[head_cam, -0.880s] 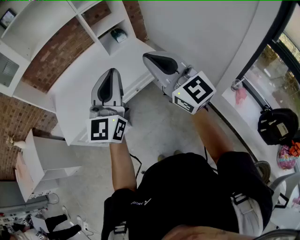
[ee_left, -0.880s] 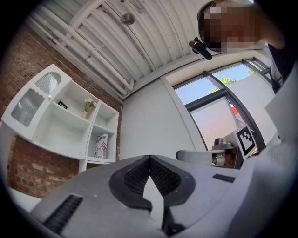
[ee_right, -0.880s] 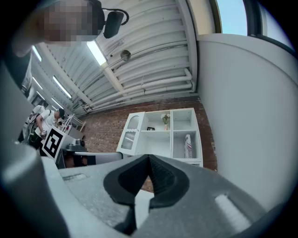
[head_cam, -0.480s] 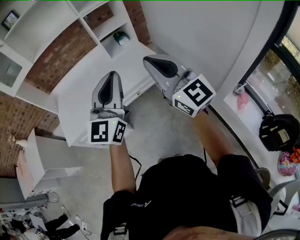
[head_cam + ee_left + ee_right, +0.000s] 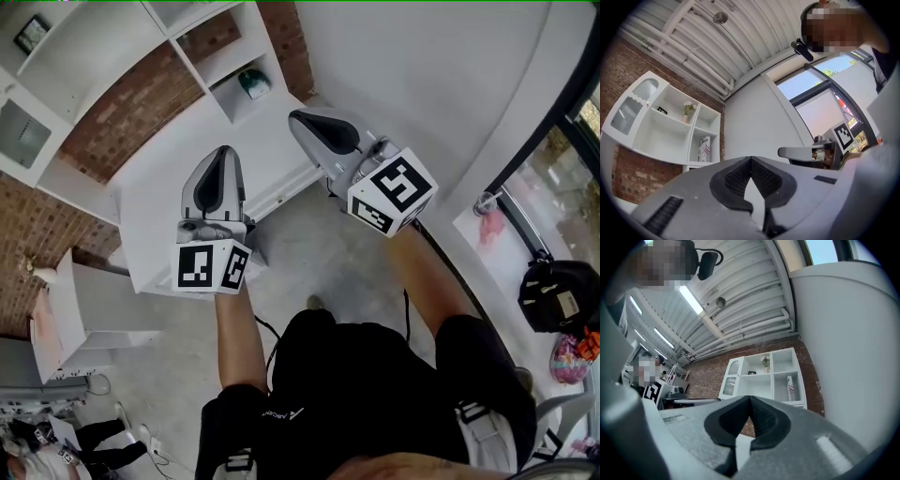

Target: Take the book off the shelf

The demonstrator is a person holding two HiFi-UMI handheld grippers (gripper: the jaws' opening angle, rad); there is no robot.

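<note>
The book [image 5: 704, 149], white with a dark patterned cover, stands upright in the lower right cubby of a white shelf unit [image 5: 665, 136] on a brick wall. It also shows in the right gripper view as the book [image 5: 790, 387]. From the head view it looks like a dark green shape, the book [image 5: 253, 84], in that cubby. My left gripper [image 5: 221, 155] and right gripper [image 5: 300, 118] point toward the shelf, well short of it. The left gripper [image 5: 751, 160] and right gripper [image 5: 750, 400] are both shut with nothing between their pads.
A low white cabinet top [image 5: 159, 202] juts out below the shelf. A small plant [image 5: 687, 108] and a picture frame [image 5: 662, 110] sit in upper cubbies. A white curved wall [image 5: 422, 66] is at the right, a black bag [image 5: 558, 295] by the window.
The shelf has slid slightly right and down in the head view. Both grippers keep nearly the same pose, shut and empty.
</note>
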